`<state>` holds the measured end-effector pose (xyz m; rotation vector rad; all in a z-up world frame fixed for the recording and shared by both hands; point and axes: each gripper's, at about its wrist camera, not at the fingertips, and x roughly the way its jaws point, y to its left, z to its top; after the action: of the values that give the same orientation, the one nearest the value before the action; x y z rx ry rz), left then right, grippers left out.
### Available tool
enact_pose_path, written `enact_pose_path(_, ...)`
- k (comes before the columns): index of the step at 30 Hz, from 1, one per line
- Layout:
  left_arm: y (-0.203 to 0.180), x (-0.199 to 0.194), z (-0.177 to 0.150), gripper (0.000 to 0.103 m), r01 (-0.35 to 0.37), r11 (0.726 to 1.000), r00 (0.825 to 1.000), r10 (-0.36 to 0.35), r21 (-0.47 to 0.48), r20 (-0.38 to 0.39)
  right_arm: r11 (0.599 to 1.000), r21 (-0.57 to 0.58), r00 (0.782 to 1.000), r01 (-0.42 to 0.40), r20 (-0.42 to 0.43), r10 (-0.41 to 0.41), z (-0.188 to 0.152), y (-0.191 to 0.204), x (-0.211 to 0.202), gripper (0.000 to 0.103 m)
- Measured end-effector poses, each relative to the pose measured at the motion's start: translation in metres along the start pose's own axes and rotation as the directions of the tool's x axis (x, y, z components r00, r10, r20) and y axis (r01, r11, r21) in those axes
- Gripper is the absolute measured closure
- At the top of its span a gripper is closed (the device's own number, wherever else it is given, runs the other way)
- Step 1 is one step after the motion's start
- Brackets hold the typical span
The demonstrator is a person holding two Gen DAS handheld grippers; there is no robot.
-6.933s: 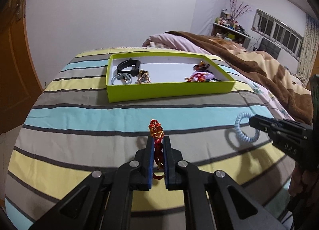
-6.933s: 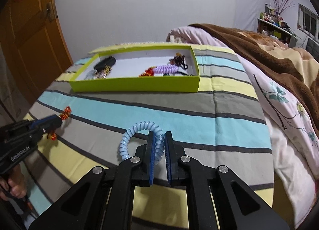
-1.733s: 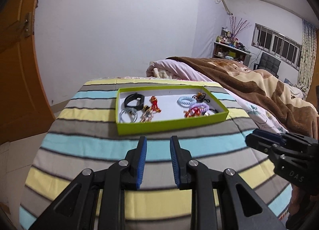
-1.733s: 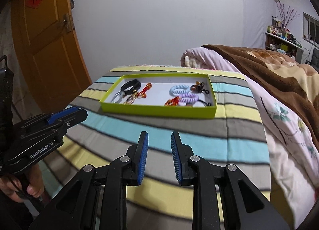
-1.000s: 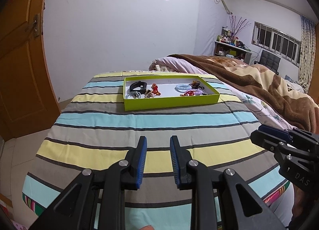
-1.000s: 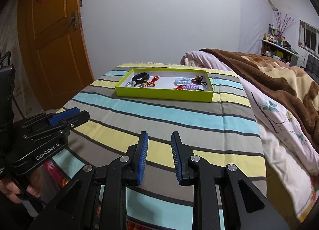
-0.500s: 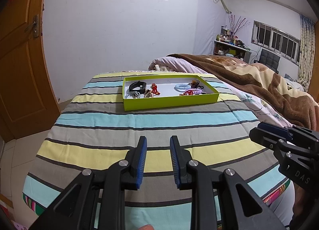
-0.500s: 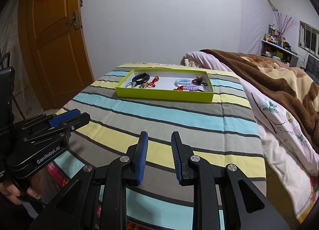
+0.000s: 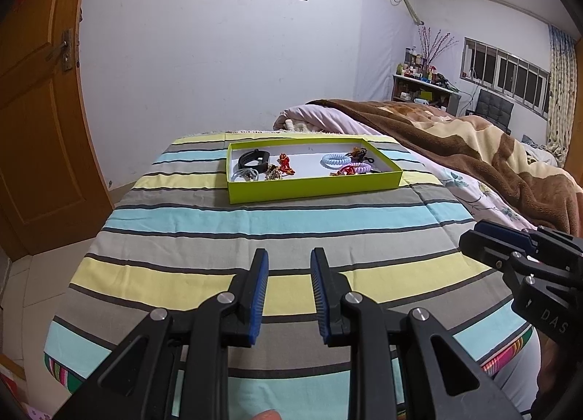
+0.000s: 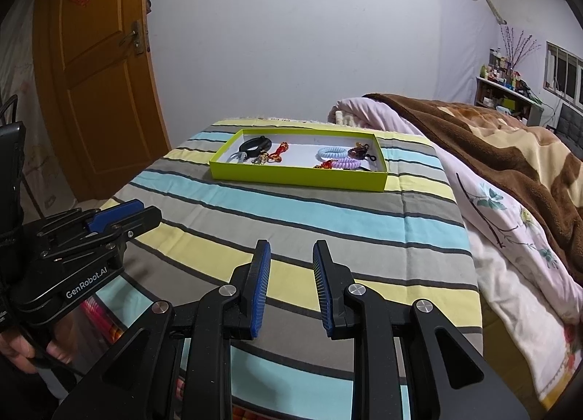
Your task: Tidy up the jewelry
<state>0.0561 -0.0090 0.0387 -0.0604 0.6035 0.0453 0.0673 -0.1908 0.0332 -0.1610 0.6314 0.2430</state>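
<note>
Jewelry sits in the green box [image 9: 313, 185] on the striped bed [image 9: 255, 216].
The left gripper [image 9: 288, 274] and right gripper [image 10: 291, 267] are apart, holding nothing.

A: What carries everything here?

B: A bed [image 9: 204, 212], covered by a bedspread with grey, pale yellow and sky-blue stripes edged by thin dark lines.

A: What lies directly on it?

B: Toward the far end, a shallow lime-green tray [image 9: 313, 185] with a white floor sits flat on the stripes, its long side facing the viewer. Along the bed's right side lies a pale pink floral quilt [image 10: 510, 234], and a brown and cream plush blanket [image 9: 470, 146] is heaped over it. The near stripes are bare cloth.
</note>
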Motion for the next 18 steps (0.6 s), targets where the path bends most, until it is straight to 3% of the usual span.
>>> enact_pose_path(18, 0.0001, -0.0071, -0.0052, 0.078, -0.024, 1.0, 0.999, 0.024, 0.008, 0.045, 1.0, -0.013, 1.0, 0.008, 0.029, -0.008, -0.0063, 0.0019, -0.0025, 0.078)
